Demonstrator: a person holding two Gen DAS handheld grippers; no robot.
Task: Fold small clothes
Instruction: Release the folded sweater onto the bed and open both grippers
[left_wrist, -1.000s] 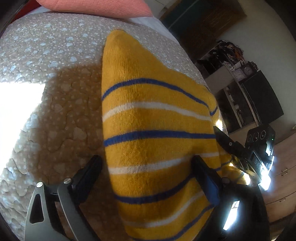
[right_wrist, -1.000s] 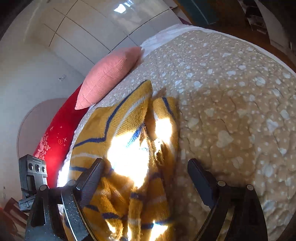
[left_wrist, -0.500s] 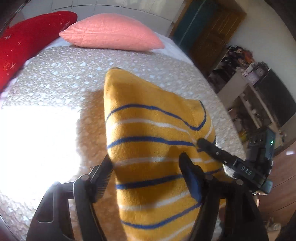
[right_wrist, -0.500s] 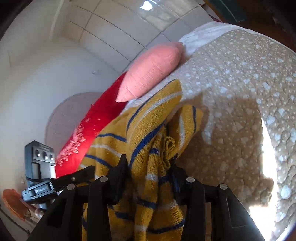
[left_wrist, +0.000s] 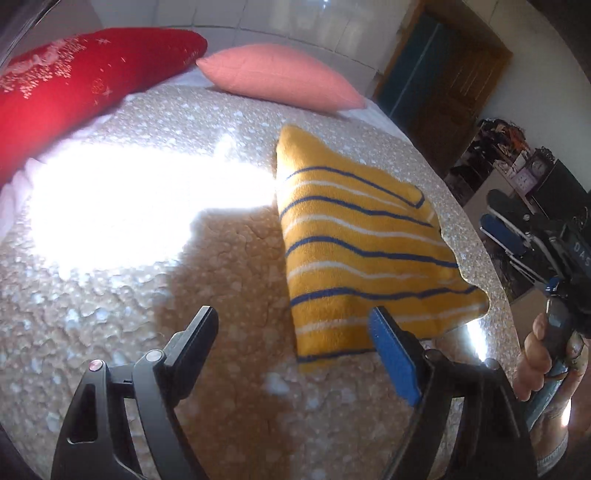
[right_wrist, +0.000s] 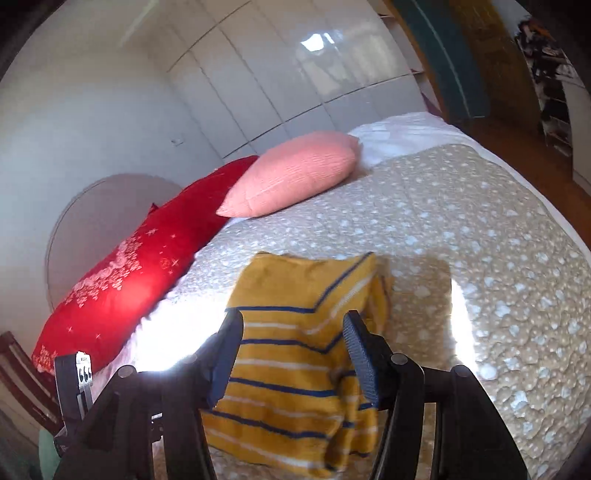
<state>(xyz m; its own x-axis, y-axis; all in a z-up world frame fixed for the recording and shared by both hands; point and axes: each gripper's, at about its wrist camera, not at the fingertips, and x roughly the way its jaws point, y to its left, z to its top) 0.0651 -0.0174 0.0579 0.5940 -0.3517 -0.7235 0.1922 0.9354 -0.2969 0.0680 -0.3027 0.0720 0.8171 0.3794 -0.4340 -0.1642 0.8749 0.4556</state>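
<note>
A small yellow sweater (left_wrist: 362, 251) with blue and white stripes lies folded on the beige patterned bedspread (left_wrist: 110, 295). It also shows in the right wrist view (right_wrist: 295, 354). My left gripper (left_wrist: 295, 347) is open and empty, raised above the bed just in front of the sweater's near corner. My right gripper (right_wrist: 293, 350) is open and empty, held above the sweater, which shows between its fingers. The right gripper also shows at the right edge of the left wrist view (left_wrist: 517, 229), held in a hand.
A red pillow (left_wrist: 74, 88) and a pink pillow (left_wrist: 280, 77) lie at the head of the bed. A bright sun patch (left_wrist: 129, 210) covers the bedspread to the left. The bed's right edge (left_wrist: 491, 266) is close to the sweater. Shelves and a door stand beyond.
Both grippers have let go of the sweater, opened and pulled back and up. The sweater has gone from held up to lying folded on the bed.
</note>
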